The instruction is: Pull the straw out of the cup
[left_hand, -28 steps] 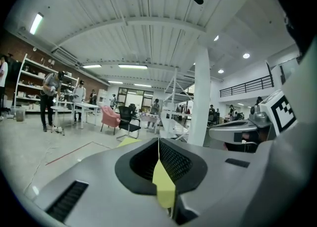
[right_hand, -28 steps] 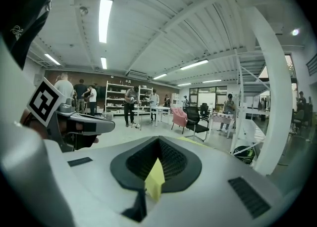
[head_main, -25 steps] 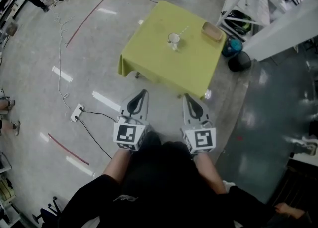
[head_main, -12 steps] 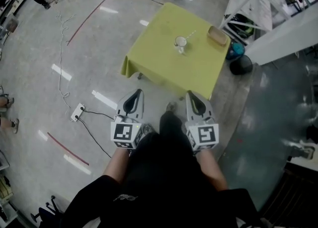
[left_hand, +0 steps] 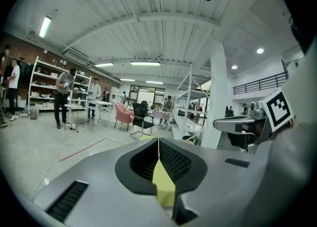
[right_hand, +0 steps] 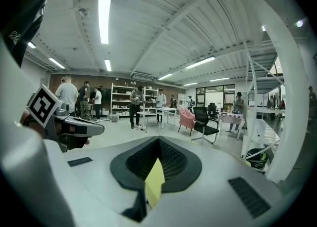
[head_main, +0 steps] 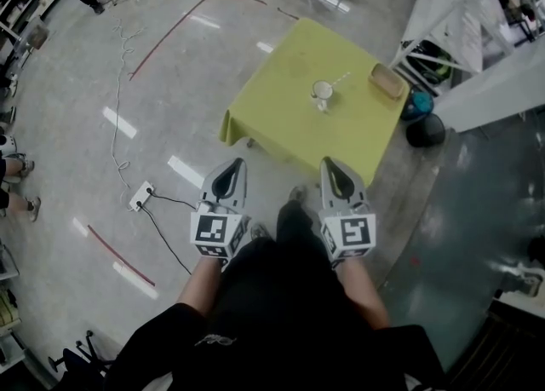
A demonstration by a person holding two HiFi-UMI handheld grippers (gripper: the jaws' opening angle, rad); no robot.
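Far left, a power strip [head_main: 140, 196] lies on the floor with its cable running off. Next, the left gripper [head_main: 233, 164] has its jaws together with nothing in them; it's held over the floor, short of the surface [head_main: 277, 95] with the yellow-green cloth. The cup [head_main: 322, 90] stands near the middle of the surface, well apart from both grippers. The straw [head_main: 341, 80] is in it, leaning up-right in head view. The right gripper [head_main: 330, 163] is closed too and empty, level with the left. A brown tray [head_main: 387, 81] sits near the surface's far right corner, with a dark bag [head_main: 426, 131] on the floor beside it.
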